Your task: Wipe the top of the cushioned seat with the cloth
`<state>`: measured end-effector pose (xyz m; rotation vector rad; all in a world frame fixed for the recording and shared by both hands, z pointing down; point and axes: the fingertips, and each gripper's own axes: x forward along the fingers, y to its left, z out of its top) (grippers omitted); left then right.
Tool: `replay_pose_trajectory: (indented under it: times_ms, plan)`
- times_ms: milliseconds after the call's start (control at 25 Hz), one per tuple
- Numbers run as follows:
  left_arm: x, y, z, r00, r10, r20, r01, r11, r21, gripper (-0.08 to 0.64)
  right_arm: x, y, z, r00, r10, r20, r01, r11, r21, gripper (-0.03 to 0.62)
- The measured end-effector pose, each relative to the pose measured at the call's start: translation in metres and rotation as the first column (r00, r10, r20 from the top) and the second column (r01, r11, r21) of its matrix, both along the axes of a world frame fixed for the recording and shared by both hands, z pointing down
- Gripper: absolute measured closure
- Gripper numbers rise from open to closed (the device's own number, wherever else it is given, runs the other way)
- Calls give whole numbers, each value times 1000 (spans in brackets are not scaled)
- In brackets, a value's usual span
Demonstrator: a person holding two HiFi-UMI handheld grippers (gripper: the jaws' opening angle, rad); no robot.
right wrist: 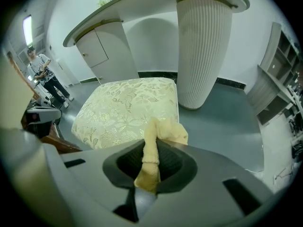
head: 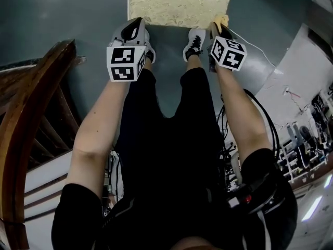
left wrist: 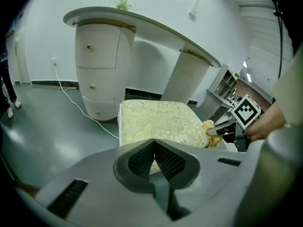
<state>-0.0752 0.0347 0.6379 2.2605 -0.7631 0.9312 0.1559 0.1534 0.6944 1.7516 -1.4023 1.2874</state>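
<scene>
The cushioned seat, cream with a gold leaf pattern, stands on the grey floor just past the person's feet. My right gripper hovers at its near right corner, shut on a yellow cloth. In the right gripper view the cloth is pinched between the jaws and bunches above them, in front of the seat. My left gripper hangs at the near left corner, shut on nothing. The left gripper view shows the seat, the cloth and the right gripper beside it.
A white curved counter with a drawer column and a ribbed pillar stands behind the seat. A cable runs over the floor. A wooden chair is at my left. A person stands far off; shelves are at the right.
</scene>
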Motion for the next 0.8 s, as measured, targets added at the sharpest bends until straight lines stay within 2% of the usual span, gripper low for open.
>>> replay_pose_trajectory:
  times_ms: [120,400,720,800]
  plan:
    - [-12,-2,2,1000,-7,-4,7,1000,-2,555,-14,-9,-2,1000,4,6,-5,1000,19,529]
    - [-41,-10,0,999,-33,-8,33,999,6,555,-82,-43,-2,992,-88,86,82,994,75,529]
    - [-71,-18,-8,994,-105,-38,105,994,10,555,-148,-81,-5,974,-167,154,148,981,129,529]
    - [-80,-16,-6,992,-120,-35,120,993,13,555,-159,-87,-3,974,-163,157,143,981,132,529]
